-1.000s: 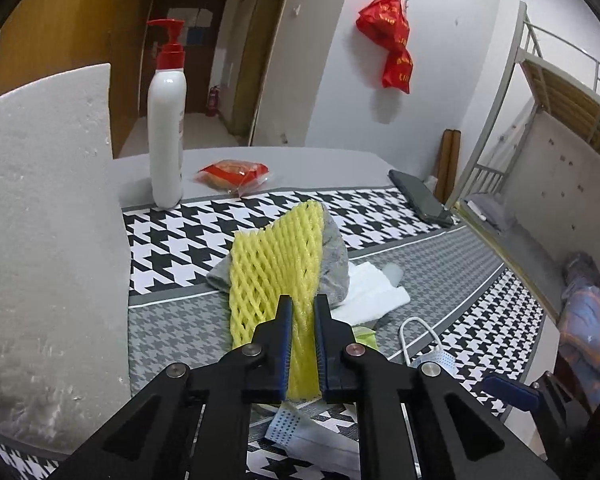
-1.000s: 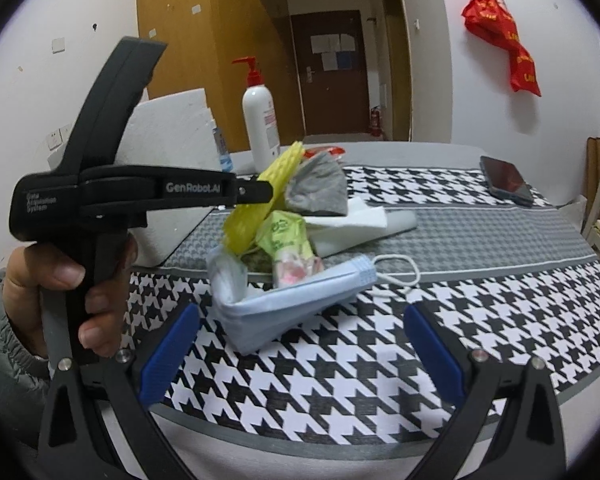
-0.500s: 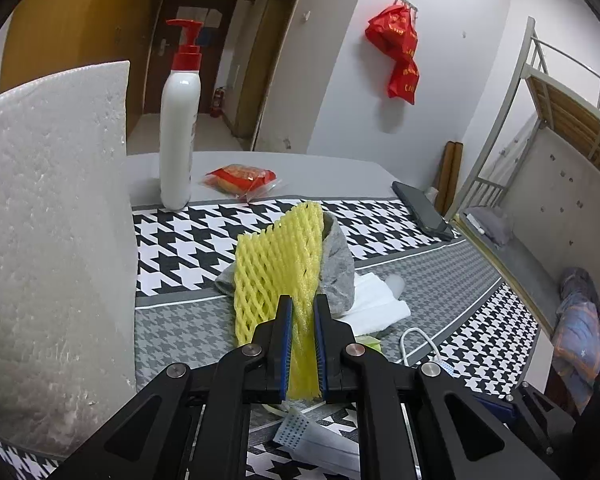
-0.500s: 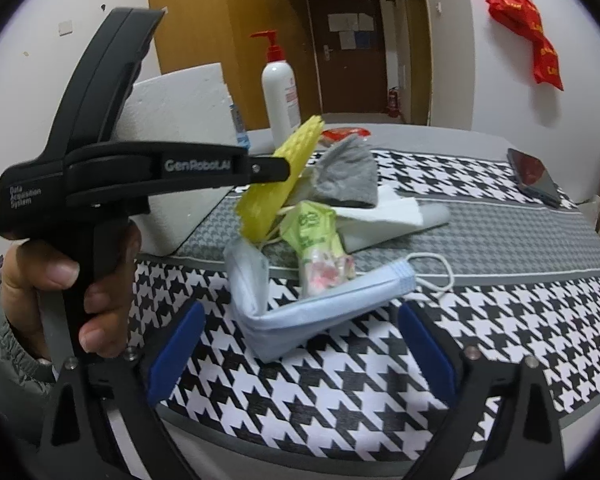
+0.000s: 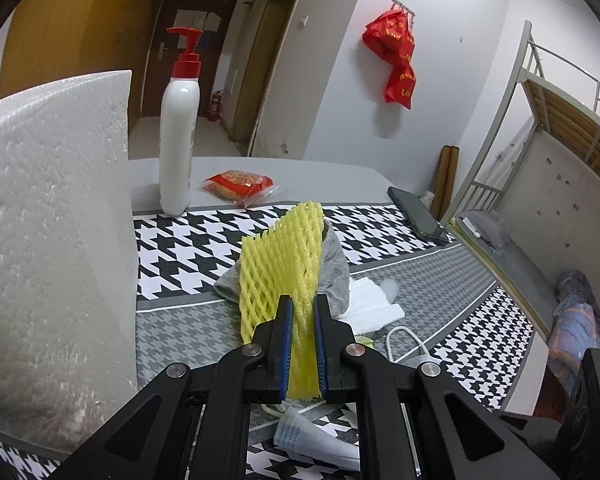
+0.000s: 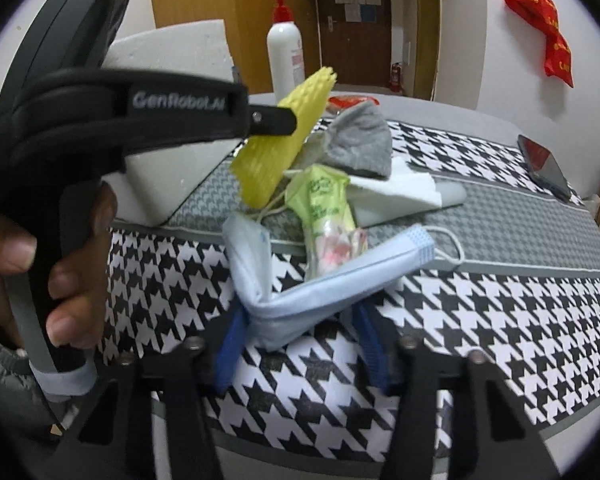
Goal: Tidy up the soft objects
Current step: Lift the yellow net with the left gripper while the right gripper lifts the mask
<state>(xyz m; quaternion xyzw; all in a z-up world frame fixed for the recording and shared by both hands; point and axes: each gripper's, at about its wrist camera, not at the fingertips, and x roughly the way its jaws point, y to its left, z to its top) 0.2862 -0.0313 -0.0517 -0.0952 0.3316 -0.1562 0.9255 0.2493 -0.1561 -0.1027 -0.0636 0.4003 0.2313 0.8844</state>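
Note:
My left gripper [image 5: 303, 304] is shut on a yellow foam net [image 5: 284, 256] and holds it tilted above the pile; the right wrist view shows its tip [image 6: 276, 120] on the net [image 6: 276, 152]. Under the net lie a grey sock [image 6: 360, 144], a white tissue [image 6: 400, 188] and a green packet [image 6: 324, 200]. A folded light-blue face mask [image 6: 320, 288] rests on the houndstooth cloth [image 6: 480, 312] in front of them. My right gripper [image 6: 300, 320] is low over the cloth, its jaws closing with the mask's folded corner between them, not visibly squeezed.
A white foam block [image 5: 52, 220] stands close on the left. Behind it are a pump bottle [image 5: 178, 136] and a red snack packet [image 5: 238, 184]. A phone [image 5: 416, 216] lies at the table's far right. A person's hand [image 6: 68, 280] grips the left handle.
The right gripper's wide-open jaws have narrowed around the blue mask and come closer to it. The left gripper keeps its hold on the yellow net and has stayed in place.

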